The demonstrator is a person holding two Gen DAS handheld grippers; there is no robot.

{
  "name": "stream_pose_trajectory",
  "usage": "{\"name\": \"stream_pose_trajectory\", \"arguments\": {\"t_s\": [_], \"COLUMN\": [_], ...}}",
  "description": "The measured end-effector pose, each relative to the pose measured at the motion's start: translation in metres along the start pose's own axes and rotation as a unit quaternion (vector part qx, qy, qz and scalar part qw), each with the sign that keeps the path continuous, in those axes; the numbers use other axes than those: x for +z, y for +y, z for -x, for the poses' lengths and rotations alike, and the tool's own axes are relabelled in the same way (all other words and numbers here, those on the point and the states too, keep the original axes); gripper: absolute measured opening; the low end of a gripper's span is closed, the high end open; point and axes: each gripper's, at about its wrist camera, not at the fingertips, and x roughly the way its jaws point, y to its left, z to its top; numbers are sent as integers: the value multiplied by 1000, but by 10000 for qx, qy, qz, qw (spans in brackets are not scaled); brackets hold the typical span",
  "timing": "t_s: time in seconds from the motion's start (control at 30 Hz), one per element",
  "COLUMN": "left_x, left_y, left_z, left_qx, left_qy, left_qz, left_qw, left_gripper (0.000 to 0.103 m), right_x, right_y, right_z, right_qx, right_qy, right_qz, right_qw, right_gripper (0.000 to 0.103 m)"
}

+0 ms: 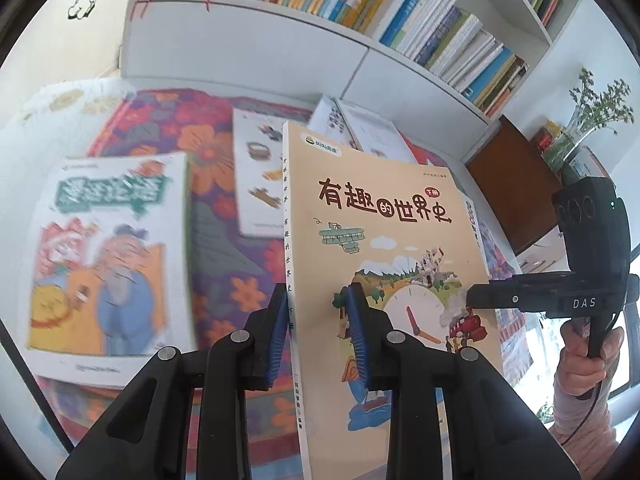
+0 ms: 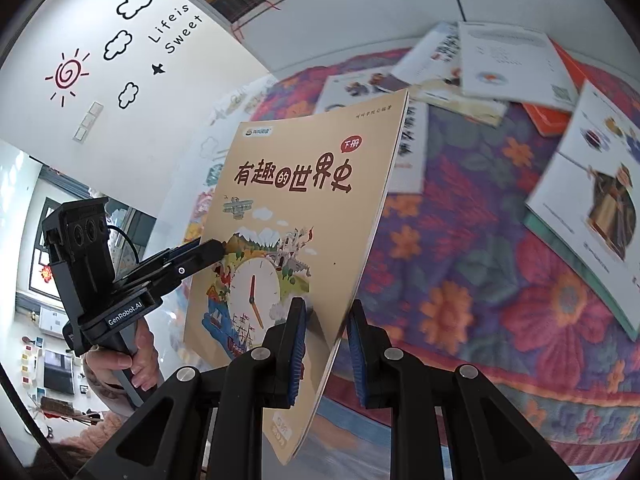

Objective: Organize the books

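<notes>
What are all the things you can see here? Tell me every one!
History book: one, tan-yellow cover with a clock picture, held up off the bed between both grippers.
Cartoon book: one, white and orange, flat on the bedspread, blurred.
Other loose books: several, mostly white, one orange, scattered on the bedspread; exact count unclear.
Bedspread: one, purple with orange and red flowers, under the books.
Bookshelf: one, white, full of colourful books, behind the bed.
Vase of greenery: one, green, on the brown cabinet at the right.
Wall stickers: sun, clouds and words, on the white wall.
Left gripper: black with blue pads, shut on the book's spine edge.
Right gripper: black with blue pads, shut on the opposite edge.
</notes>
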Motion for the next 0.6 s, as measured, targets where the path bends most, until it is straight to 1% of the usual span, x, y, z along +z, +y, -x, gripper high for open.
{"name": "stream_pose_trajectory", "arguments": {"t_s": [0.17, 0.27, 0.4, 0.5, 0.6], "left_x": [14, 22, 29, 36, 39], "left_y": [31, 57, 87, 110, 132], "left_z": [21, 30, 41, 48, 51], "left_qx": [77, 79, 170, 305, 480], "left_qy": [-138, -207, -410, -537, -584], "left_qz": [46, 245, 463, 633, 766], "left_qw": [9999, 9995, 9979, 9961, 9942], "left_gripper": [26, 26, 26, 26, 26], "right_x": [18, 33, 55, 71, 87], "right_y": [36, 57, 81, 96, 113], "right_z": [-14, -29, -51, -67, -90], "right_qx": [50, 146, 245, 406, 428], "right_qy": [-41, 13, 80, 132, 188], "right_qz": [134, 207, 357, 420, 601], "right_qw": [9999, 9997, 9990, 9982, 9971], "right_gripper": [20, 20, 20, 20, 20]}}
